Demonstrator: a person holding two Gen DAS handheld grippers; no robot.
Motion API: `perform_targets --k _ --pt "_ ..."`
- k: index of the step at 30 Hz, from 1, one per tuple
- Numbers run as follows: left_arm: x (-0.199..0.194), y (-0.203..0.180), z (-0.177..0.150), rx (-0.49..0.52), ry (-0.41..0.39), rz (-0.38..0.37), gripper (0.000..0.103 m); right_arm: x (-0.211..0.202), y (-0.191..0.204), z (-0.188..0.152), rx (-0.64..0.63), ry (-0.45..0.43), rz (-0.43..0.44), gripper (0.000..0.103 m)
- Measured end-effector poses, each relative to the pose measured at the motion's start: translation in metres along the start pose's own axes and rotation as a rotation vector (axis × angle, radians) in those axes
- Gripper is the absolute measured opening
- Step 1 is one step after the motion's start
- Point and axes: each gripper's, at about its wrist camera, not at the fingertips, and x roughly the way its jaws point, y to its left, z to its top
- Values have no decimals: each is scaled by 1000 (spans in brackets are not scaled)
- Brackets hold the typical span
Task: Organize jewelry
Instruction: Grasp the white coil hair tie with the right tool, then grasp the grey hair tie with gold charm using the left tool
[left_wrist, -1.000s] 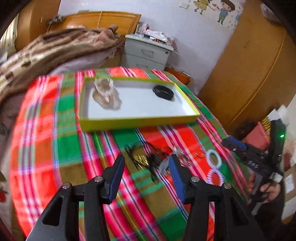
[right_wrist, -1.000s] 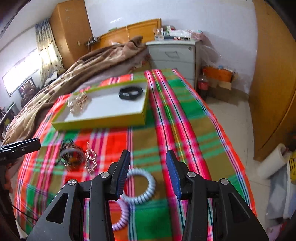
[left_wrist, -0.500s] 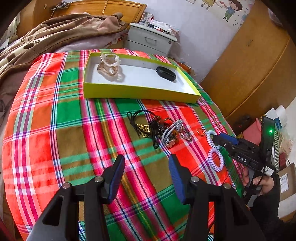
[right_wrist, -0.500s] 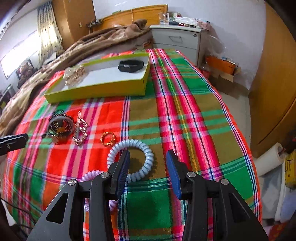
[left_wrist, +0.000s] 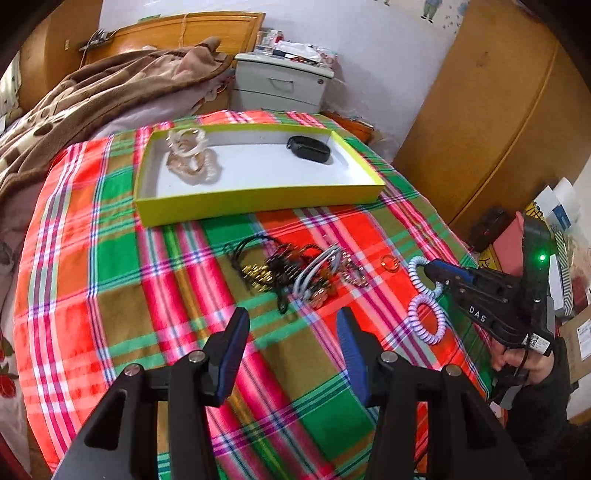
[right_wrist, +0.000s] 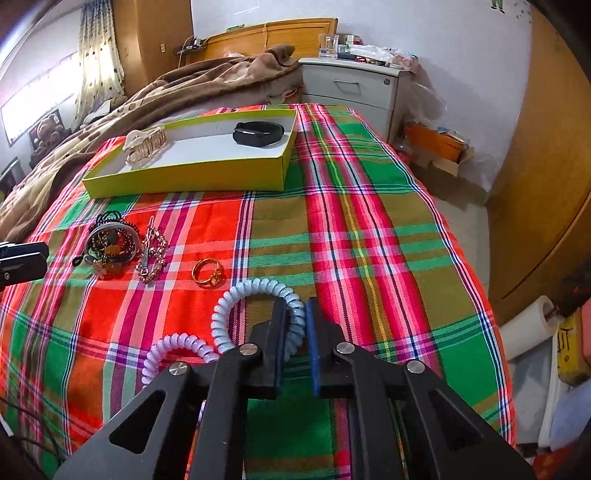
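- White painted wall (right_wrist: 461, 33) behind a wooden headboard (right_wrist: 273, 33).
- Grey two-drawer nightstand (right_wrist: 354, 86) beside the bed.
- Tall orange-brown wooden wardrobe (left_wrist: 491, 110).
- Bright curtained window (right_wrist: 40, 96) lets in daylight.
- Rumpled brown patterned blanket (left_wrist: 96, 92).

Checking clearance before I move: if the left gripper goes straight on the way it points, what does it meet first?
Probably the tangled pile of black and gold jewelry on the plaid cloth, ahead of the open left gripper; depth is unclear.
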Motion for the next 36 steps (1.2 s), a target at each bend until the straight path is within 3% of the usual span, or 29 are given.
perform_targets --k 7,13,20,26,32,36 --pt "12 -19 15 76 14 24 51 -10 -20 -1 89 -42 -16 10" --pt "30 -33 30 167 32 90 51 -17 -25 -2 116 -64 -7 10" --pt "47 -42 39 221 56 102 50 -21 -25 0 133 -75 10 10" --pt "58 -52 38 258 87 112 34 -22 -25 0 135 -79 18 10" --pt "60 -53 36 269 96 132 6 -21 -25 0 138 -78 23 10" --pt "49 -51 38 256 68 109 3 -23 -24 0 141 -82 23 10"
